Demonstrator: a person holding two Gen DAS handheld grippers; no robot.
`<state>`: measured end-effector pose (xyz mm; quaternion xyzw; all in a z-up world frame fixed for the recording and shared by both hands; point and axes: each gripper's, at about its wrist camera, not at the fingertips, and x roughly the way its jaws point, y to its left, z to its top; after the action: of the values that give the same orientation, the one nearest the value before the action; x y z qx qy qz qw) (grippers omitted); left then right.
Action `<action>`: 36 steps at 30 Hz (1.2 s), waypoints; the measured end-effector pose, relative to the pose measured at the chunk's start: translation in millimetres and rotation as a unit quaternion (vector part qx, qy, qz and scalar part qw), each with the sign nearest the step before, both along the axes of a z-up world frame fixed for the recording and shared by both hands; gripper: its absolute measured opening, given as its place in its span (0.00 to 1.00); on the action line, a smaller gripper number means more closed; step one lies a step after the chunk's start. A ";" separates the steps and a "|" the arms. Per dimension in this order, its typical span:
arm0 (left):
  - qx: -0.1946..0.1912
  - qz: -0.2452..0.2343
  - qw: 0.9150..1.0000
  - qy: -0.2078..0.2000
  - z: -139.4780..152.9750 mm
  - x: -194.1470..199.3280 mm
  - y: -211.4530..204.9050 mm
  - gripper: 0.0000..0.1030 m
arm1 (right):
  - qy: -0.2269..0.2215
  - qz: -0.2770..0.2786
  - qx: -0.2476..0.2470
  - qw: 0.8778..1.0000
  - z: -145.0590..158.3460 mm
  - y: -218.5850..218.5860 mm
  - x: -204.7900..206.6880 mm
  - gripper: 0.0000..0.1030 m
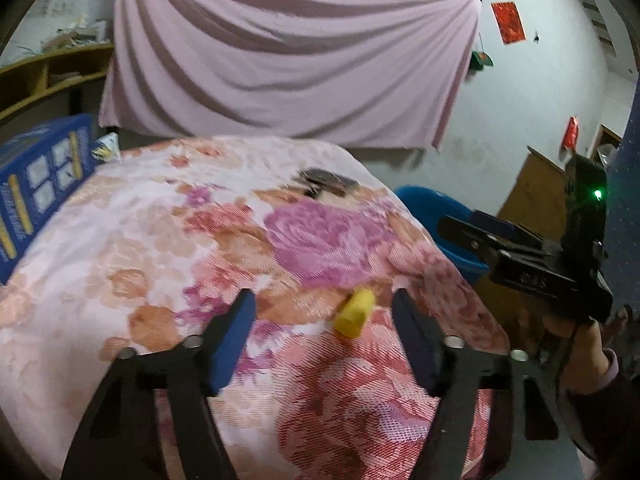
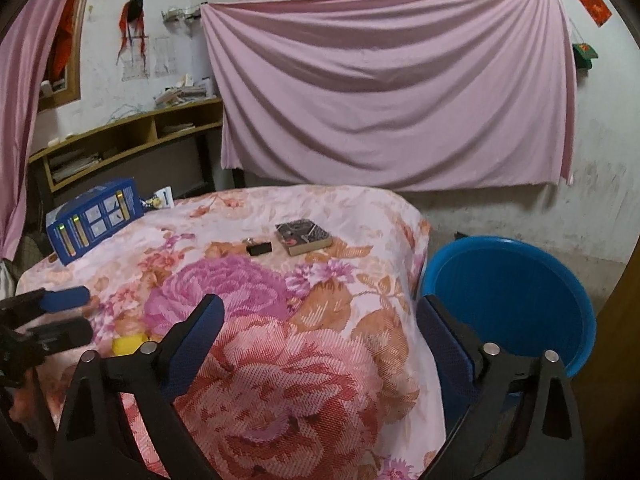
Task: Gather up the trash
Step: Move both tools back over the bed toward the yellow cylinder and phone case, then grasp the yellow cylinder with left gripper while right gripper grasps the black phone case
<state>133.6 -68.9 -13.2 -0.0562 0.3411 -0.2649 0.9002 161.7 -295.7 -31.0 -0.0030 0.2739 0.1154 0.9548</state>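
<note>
A small yellow piece of trash (image 1: 354,313) lies on the floral tablecloth (image 1: 200,240), between and just ahead of my left gripper's (image 1: 326,308) open blue-padded fingers (image 1: 236,328). It also shows in the right wrist view (image 2: 127,344), partly hidden behind my right gripper's left finger. My right gripper (image 2: 320,320) is open and empty above the table's near right corner; it shows in the left wrist view (image 1: 476,236). The left gripper shows in the right wrist view (image 2: 72,312), open. A blue bin (image 2: 516,300) stands on the floor right of the table.
A book (image 2: 304,236) and a small black item (image 2: 259,249) lie at the table's far side. A blue box (image 2: 94,218) stands at the far left edge. A pink sheet (image 2: 380,88) hangs on the wall. A wooden shelf (image 2: 132,136) stands back left.
</note>
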 end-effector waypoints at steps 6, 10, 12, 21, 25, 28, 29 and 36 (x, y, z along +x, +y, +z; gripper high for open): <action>0.020 -0.039 0.999 0.016 -9.5 3.2 -12.1 0.38 | 0.022 0.008 -0.007 1.000 -7.4 1.1 9.1 0.79; 0.040 -0.050 0.998 0.013 -11.1 4.9 -16.8 0.27 | 0.032 0.013 -0.009 0.999 -11.4 2.1 13.0 0.75; 0.049 -0.052 0.997 0.013 -11.3 7.0 -18.1 0.17 | 0.037 0.016 -0.011 0.999 -13.9 3.8 15.2 0.73; 0.045 -0.037 0.998 0.016 -6.2 22.5 -18.5 0.15 | 0.046 0.031 -0.024 0.998 -18.6 11.4 22.4 0.67; 0.033 -0.012 0.999 0.024 0.1 40.6 -15.4 0.14 | 0.041 0.035 -0.025 0.998 -15.3 10.8 30.2 0.67; 0.026 0.003 0.999 0.033 4.3 54.8 -15.7 0.13 | 0.039 0.038 -0.019 0.998 -11.7 9.8 41.0 0.67; 0.025 0.007 0.999 0.034 5.8 57.6 -15.9 0.13 | 0.038 0.040 -0.018 0.998 -10.3 9.6 45.0 0.67; 0.011 0.042 0.998 0.050 10.6 88.7 -10.3 0.13 | 0.055 0.052 -0.009 0.997 -6.8 11.3 76.8 0.67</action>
<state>222.3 -79.1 -2.6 -0.0742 0.3854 -0.2199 0.8931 238.5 -284.3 -37.8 -0.0194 0.3265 0.1626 0.9309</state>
